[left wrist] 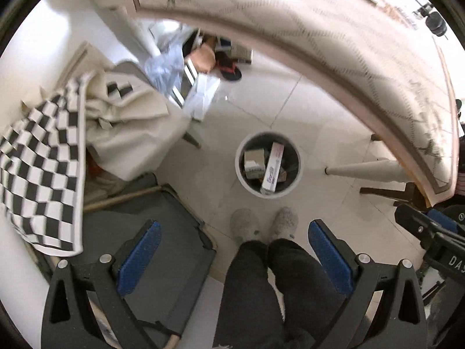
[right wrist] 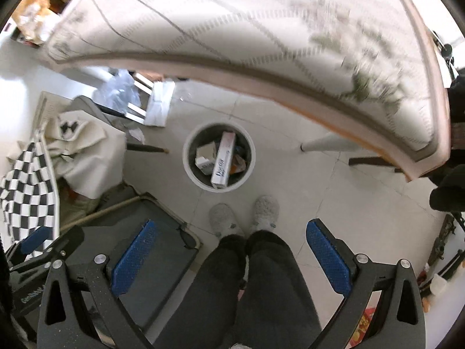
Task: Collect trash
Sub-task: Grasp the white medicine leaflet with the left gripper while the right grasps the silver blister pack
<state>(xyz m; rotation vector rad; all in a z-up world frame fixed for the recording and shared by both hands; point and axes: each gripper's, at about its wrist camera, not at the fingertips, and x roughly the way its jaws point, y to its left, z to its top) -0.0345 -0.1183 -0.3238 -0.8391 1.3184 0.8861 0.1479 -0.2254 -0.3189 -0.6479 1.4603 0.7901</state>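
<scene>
Claws: left claw [left wrist: 232,250] and right claw [right wrist: 229,250] released, nothing between.
Bin [right wrist: 191,171]: frame centre, boxes inside.
Surface [right wrist: 232,29]: fills upper frame.
Slippers [right wrist: 244,212]: below bin.

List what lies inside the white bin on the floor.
Inside the bin: a long white box leaning on the rim, a small carton, and orange scraps. Anything beneath them is covered.

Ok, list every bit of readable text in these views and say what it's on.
"DAS", cut off by the frame edge: on the right claw's black body.
Purple script on the long white box in the bin: too blurred to read.
Small box label: unreadable.
</scene>
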